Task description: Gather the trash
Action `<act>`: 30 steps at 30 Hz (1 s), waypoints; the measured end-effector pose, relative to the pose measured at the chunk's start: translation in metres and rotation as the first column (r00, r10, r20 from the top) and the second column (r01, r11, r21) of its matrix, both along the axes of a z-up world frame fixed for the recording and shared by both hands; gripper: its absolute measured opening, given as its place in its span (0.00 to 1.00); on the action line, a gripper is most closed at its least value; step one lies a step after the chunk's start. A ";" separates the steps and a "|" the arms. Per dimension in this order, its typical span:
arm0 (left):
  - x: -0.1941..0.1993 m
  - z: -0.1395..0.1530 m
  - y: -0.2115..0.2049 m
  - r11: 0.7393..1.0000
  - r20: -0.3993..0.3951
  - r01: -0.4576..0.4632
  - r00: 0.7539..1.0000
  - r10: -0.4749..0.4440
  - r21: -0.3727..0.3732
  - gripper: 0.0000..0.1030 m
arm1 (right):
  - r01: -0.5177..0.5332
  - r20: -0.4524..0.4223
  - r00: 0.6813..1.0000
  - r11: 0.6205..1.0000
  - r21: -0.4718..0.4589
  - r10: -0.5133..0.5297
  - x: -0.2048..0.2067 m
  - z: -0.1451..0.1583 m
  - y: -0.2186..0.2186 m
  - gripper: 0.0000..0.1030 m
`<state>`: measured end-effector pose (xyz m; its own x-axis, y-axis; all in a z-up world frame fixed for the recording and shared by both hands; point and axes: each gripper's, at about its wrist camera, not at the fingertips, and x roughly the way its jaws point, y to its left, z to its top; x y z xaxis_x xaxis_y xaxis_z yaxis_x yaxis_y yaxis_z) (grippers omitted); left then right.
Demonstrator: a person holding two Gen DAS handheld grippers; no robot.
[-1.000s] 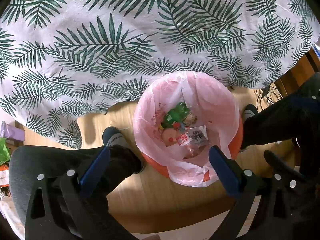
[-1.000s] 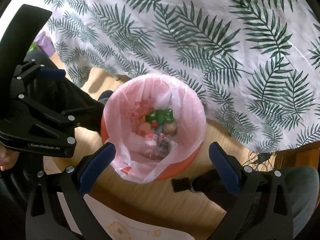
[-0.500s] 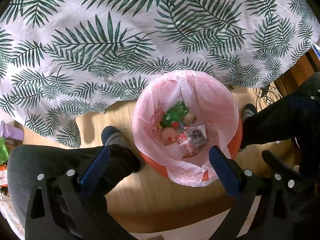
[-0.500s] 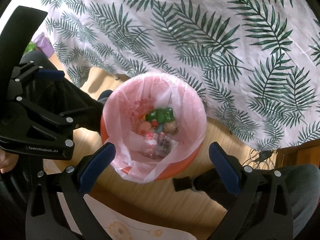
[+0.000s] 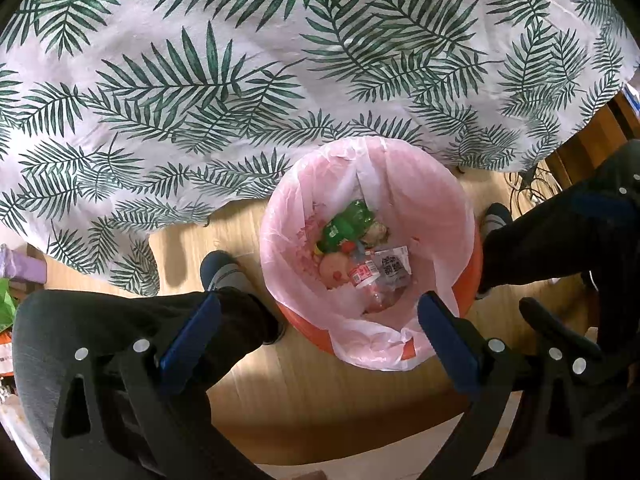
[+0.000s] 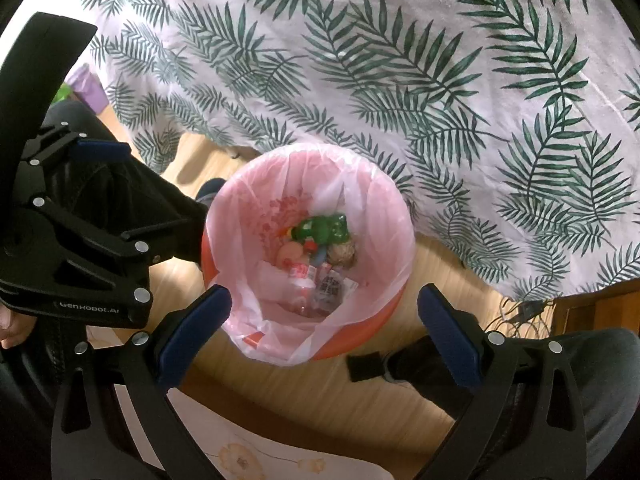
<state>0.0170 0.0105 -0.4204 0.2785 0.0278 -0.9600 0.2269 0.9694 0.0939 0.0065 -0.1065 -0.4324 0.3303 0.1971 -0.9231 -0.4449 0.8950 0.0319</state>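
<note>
Below, trash (image 5: 362, 254) in pink-lined bin (image 5: 460, 216); both hand-held grippers (image 5: 318, 316) (image 6: 324, 306) wide open, empty.

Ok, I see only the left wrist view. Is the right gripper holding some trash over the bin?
Observer: No. The right gripper is open, with nothing between its fingers.
Operator: Is it aimed at the bin?
Observer: Yes. In its own view the bin with the pink bag lies between the two fingertips, below them.
Operator: Is anything on the floor on the near side?
Observer: A pale sheet with a flower print lies at the lower edge of the right wrist view.
</note>
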 end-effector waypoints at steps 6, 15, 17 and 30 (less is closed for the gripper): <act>0.000 0.000 0.002 1.000 -0.005 -0.007 1.000 0.007 -0.012 0.95 | -0.001 -0.001 1.000 1.000 -0.001 0.001 0.000 -0.001 0.000 0.94; 0.001 -0.001 0.000 1.000 -0.014 -0.009 1.000 0.008 -0.023 0.95 | 0.000 -0.004 1.000 1.000 -0.001 0.000 -0.001 -0.003 0.001 0.94; 0.001 -0.001 0.000 1.000 -0.014 -0.008 1.000 0.008 -0.023 0.95 | 0.000 -0.005 1.000 1.000 -0.001 0.000 -0.001 -0.004 0.001 0.94; 0.000 0.002 0.000 0.999 -0.016 -0.014 1.000 0.013 -0.040 0.95 | 0.000 -0.010 1.000 1.000 -0.001 0.000 0.000 -0.006 0.002 0.94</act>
<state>0.0174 0.0104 -0.4188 0.2629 -0.0071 -0.9648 0.2149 0.9753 0.0514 0.0062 -0.1046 -0.4380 0.3209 0.1958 -0.9267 -0.4446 0.8950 0.0351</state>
